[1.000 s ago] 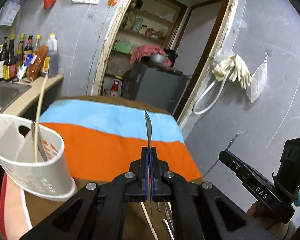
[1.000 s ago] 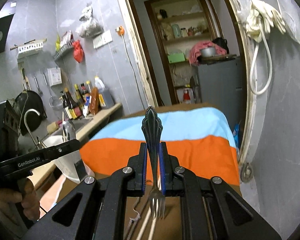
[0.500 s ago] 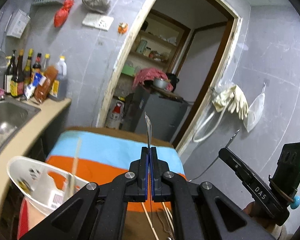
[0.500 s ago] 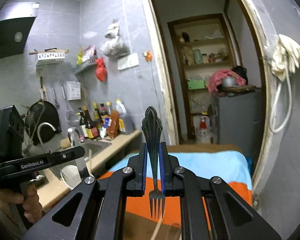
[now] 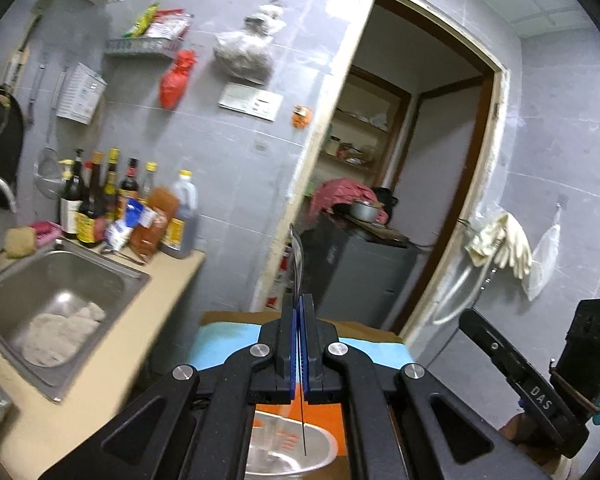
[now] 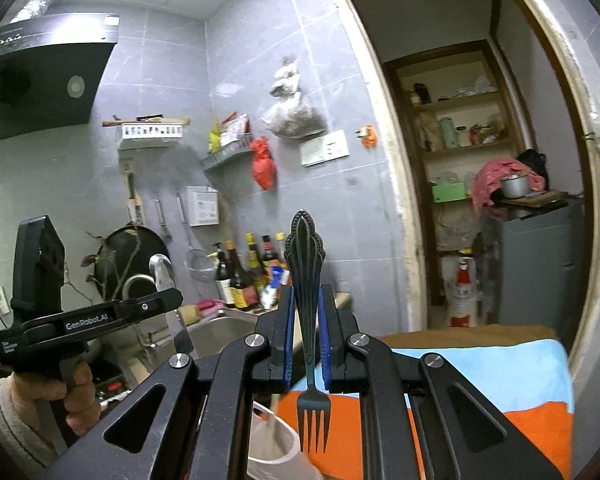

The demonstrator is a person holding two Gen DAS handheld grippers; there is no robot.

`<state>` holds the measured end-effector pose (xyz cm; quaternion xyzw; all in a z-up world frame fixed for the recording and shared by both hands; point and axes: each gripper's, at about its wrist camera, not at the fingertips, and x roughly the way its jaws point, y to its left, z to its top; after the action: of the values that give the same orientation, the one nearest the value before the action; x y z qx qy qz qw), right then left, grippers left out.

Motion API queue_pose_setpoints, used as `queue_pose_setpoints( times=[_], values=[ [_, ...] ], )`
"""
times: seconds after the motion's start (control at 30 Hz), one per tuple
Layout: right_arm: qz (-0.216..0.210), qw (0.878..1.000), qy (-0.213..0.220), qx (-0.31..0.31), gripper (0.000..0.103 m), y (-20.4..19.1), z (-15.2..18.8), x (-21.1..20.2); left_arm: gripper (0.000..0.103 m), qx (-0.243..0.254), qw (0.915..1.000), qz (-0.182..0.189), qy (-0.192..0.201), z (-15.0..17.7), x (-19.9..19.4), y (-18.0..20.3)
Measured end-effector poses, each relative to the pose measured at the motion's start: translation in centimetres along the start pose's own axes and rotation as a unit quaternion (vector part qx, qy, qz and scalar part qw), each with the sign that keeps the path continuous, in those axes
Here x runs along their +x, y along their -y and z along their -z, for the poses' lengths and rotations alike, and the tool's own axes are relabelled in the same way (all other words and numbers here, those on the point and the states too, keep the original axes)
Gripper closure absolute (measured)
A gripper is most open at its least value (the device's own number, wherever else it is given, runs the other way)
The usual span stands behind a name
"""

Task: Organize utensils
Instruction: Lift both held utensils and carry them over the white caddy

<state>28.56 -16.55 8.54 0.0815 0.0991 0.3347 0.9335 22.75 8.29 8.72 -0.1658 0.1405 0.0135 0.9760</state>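
My left gripper [image 5: 299,344] is shut on a thin metal utensil [image 5: 298,256] seen edge-on, handle up, its lower end hanging over the white utensil holder [image 5: 292,448] directly below. My right gripper [image 6: 306,340] is shut on a dark ornate fork [image 6: 306,280], handle up, tines pointing down. The holder [image 6: 272,452] sits low and to the left of the tines, with a pale stick standing in it. The left gripper also shows at the left of the right wrist view [image 6: 100,316], and the right gripper at the right of the left wrist view [image 5: 540,380].
The holder stands on a table covered by a blue and orange cloth [image 6: 480,380]. A steel sink [image 5: 56,312] and sauce bottles [image 5: 112,200] on a beige counter lie to the left. A doorway with a grey cabinet [image 5: 360,276] is behind the table.
Both grippers have risen and tilted up, so the table has dropped low in view. The holder has moved from the left to directly under the left gripper. Both grips are unchanged.
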Motion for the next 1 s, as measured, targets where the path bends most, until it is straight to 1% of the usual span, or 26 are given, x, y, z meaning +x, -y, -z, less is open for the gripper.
queue_pose_setpoints(
  times=[0.1,0.2,0.37,0.57,0.8,1.0],
  values=[
    [-0.012,1.000,-0.003,0.004,0.093,-1.6,0.6,1.2,0.101,-0.011,0.9998,-0.018,0.005,-0.3,-0.2,-2.4],
    [-0.018,1.000,-0.010,0.006,0.093,-2.6,1.5,2.4,0.101,-0.026,0.9992,-0.028,0.009,-0.3,0.0,-4.4],
    [-0.009,0.999,-0.031,0.004,0.093,-3.3,3.4,4.1,0.101,-0.030,0.9986,-0.043,-0.003,0.6,1.6,-6.9],
    [0.014,0.998,-0.058,0.005,0.093,-3.4,5.8,5.7,0.101,-0.017,0.9985,-0.047,-0.020,1.9,3.3,-8.2],
    [0.042,0.996,-0.079,-0.005,0.093,-3.7,7.7,6.3,0.101,0.006,0.9982,-0.045,-0.039,3.5,5.0,-8.6],
    [0.067,0.993,-0.101,0.003,0.093,-3.3,9.3,7.0,0.101,0.005,0.9972,-0.039,-0.063,5.3,6.1,-9.1]
  ],
)
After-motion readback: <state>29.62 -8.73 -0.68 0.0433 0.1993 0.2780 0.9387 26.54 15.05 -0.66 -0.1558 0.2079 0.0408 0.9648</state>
